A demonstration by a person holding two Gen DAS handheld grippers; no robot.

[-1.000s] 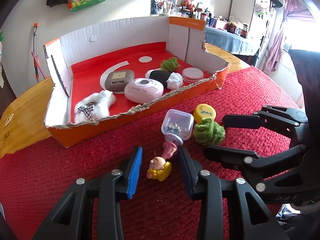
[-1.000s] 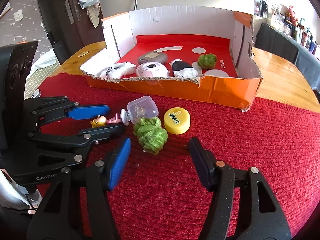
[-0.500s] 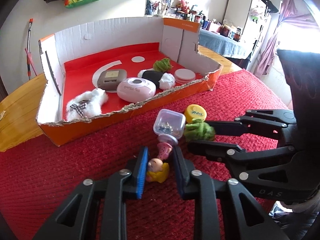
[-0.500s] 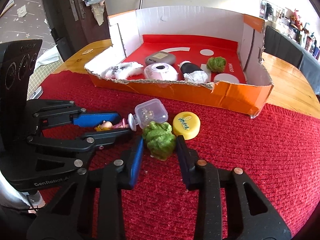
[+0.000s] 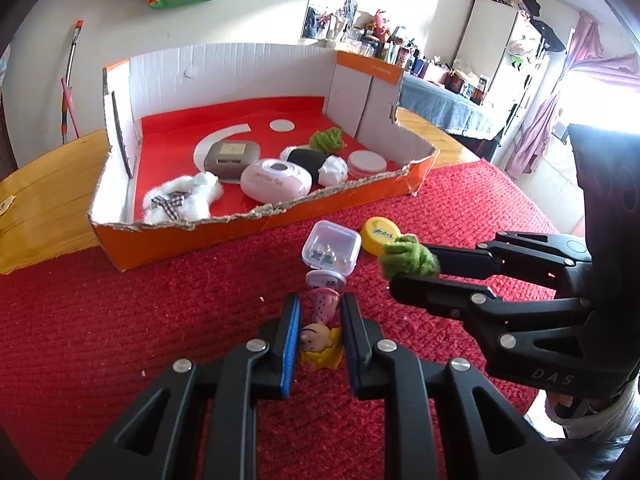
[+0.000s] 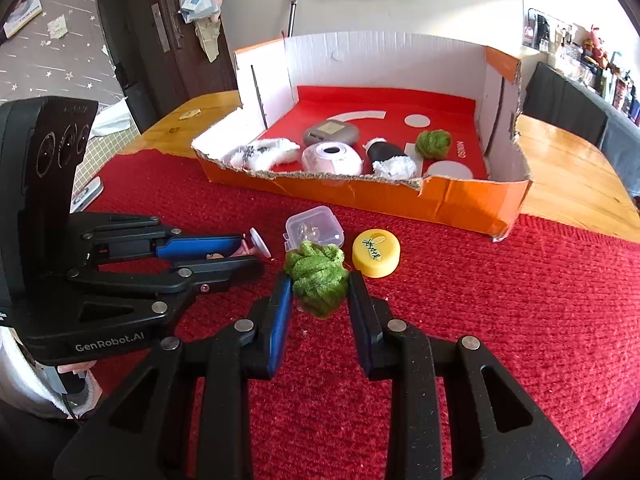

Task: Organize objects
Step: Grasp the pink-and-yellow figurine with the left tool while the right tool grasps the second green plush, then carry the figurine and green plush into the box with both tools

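My left gripper [image 5: 317,312] is shut on a small pink-and-yellow doll toy [image 5: 320,336] lying on the red cloth; it also shows in the right wrist view [image 6: 240,256]. My right gripper [image 6: 318,292] is shut on a green yarn ball [image 6: 316,276], seen from the side in the left wrist view [image 5: 408,258]. A clear small plastic box [image 5: 330,250] and a yellow round lid [image 5: 380,234] lie just beyond both grippers. An open orange cardboard box [image 5: 256,220] with a red floor stands behind them.
Inside the box lie a white fluffy toy [image 5: 180,200], a grey case [image 5: 230,156], a pink round case [image 5: 276,180], a black-and-white item [image 5: 316,162], a second green yarn ball [image 5: 326,140] and a white disc [image 5: 366,162]. A wooden table [image 6: 568,172] extends past the cloth.
Both grippers have moved forward and closed: the left onto the doll toy, the right onto the green yarn ball. The yarn ball sits slightly higher against the cloth than before.
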